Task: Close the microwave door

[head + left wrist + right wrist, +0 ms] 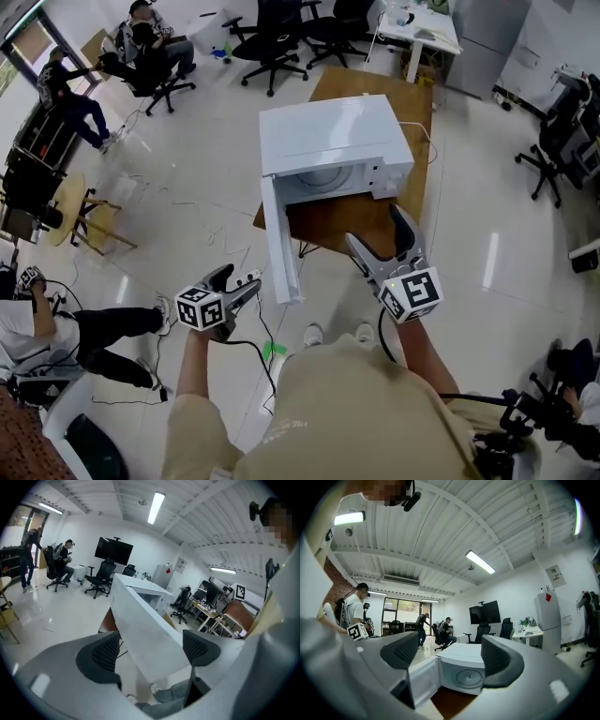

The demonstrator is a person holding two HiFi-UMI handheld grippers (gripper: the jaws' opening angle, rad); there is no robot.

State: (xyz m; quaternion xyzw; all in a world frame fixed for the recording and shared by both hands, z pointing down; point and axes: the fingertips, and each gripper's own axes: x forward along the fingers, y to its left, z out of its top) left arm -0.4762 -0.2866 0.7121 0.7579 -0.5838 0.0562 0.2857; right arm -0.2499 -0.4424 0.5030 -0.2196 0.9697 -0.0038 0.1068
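Observation:
A white microwave point(333, 141) stands on a brown wooden table point(361, 220). Its door point(279, 239) is swung fully out toward me, and the cavity shows a round turntable point(467, 677). My left gripper point(238, 280) is open, just left of the door's free edge. In the left gripper view the door point(147, 630) runs up between the left gripper's point(150, 651) spread jaws, though I cannot tell if it touches them. My right gripper point(382, 240) is open over the table, in front of the microwave's control side. In the right gripper view, the right gripper point(450, 654) frames the microwave point(464, 663) and door point(423, 680).
A black cable point(248, 342) trails on the white floor by my feet. Office chairs point(272, 42) and seated people point(141, 47) are at the back left. A white desk point(422, 28) stands behind the table, and another person point(56, 328) sits at the lower left.

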